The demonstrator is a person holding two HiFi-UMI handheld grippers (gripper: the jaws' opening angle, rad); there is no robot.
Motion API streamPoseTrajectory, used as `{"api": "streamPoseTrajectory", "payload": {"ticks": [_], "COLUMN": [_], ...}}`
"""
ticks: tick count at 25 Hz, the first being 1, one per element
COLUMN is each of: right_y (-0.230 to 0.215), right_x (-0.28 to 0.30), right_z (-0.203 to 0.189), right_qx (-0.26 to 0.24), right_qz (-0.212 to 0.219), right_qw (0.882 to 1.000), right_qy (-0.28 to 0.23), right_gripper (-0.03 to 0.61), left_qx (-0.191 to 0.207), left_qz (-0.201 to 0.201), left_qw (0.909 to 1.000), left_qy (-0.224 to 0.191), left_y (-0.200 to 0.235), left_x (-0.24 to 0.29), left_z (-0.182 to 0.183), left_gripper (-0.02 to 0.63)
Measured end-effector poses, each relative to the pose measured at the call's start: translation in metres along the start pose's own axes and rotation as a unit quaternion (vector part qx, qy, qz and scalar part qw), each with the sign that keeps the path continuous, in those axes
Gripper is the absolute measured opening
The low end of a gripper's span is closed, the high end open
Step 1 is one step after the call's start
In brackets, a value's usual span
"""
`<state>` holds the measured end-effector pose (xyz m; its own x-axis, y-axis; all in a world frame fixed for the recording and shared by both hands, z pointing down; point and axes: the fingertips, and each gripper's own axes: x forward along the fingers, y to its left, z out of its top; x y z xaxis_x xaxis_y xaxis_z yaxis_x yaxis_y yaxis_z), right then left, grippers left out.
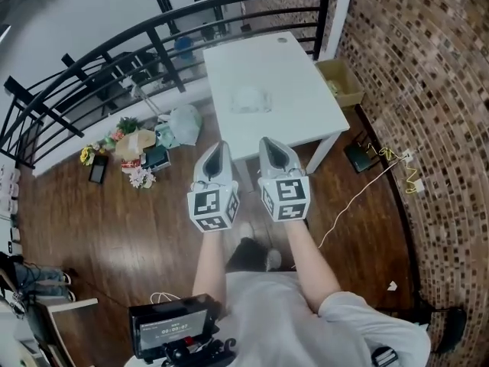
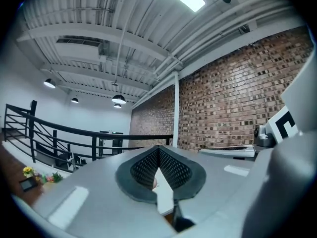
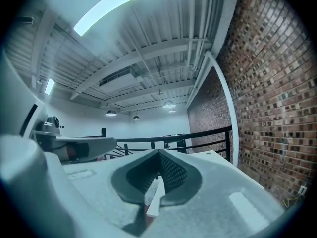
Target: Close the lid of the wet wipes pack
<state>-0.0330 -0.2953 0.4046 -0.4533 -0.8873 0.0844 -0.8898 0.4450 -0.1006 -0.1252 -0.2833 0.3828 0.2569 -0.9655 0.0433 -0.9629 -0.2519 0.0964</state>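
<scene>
left tongs (image 2: 158, 148) clenched | right tongs (image 3: 158, 153) clenched | pale wipes pack (image 1: 250, 99) on flat white table (image 1: 306, 90)

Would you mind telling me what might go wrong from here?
The wet wipes pack is pale on the white table, so its lid is easily misjudged. The left hand-held gripper and right hand-held gripper are shut and short of it; a one-sided press might slide the pack. The floor cable might snag a foot.
</scene>
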Motion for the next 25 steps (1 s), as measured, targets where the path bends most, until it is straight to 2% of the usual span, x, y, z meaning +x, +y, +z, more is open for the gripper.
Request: {"api": "streamPoseTrajectory", "payload": {"ticks": [6, 9, 13, 19, 25], "right_y": [-0.032, -0.049, -0.058, -0.059, -0.082], "right_x": [0.088, 0.143, 0.222, 0.302, 0.345], "right_z": [-0.02, -0.004, 0.029, 0.03, 0.018], "right_qx": [-0.019, -0.028, -0.045, -0.053, -0.044], "right_qz": [-0.006, -0.006, -0.003, -0.004, 0.003], "right_qw": [0.999, 0.999, 0.999, 0.998, 0.998], "right_qy": [0.028, 0.026, 0.011, 0.022, 0.037], "right_gripper": [-0.011, -0.011, -0.011, -0.011, -0.011], "left_qx": [-0.019, -0.019, -0.023, -0.022, -0.015], "left_qz": [-0.013, -0.02, -0.003, -0.005, -0.023], "left_qw": [0.9997, 0.9996, 0.9996, 0.9997, 0.9995], "left_qy": [0.003, -0.004, -0.017, -0.011, 0.018], "left_y": [0.033, 0.054, 0.111, 0.169, 0.168], "left_x": [0.1, 0.157, 0.223, 0.289, 0.334], "left_z": [-0.013, 0.0, 0.022, 0.026, 0.003], "left_gripper": [0.015, 0.015, 0.015, 0.015, 0.015]}}
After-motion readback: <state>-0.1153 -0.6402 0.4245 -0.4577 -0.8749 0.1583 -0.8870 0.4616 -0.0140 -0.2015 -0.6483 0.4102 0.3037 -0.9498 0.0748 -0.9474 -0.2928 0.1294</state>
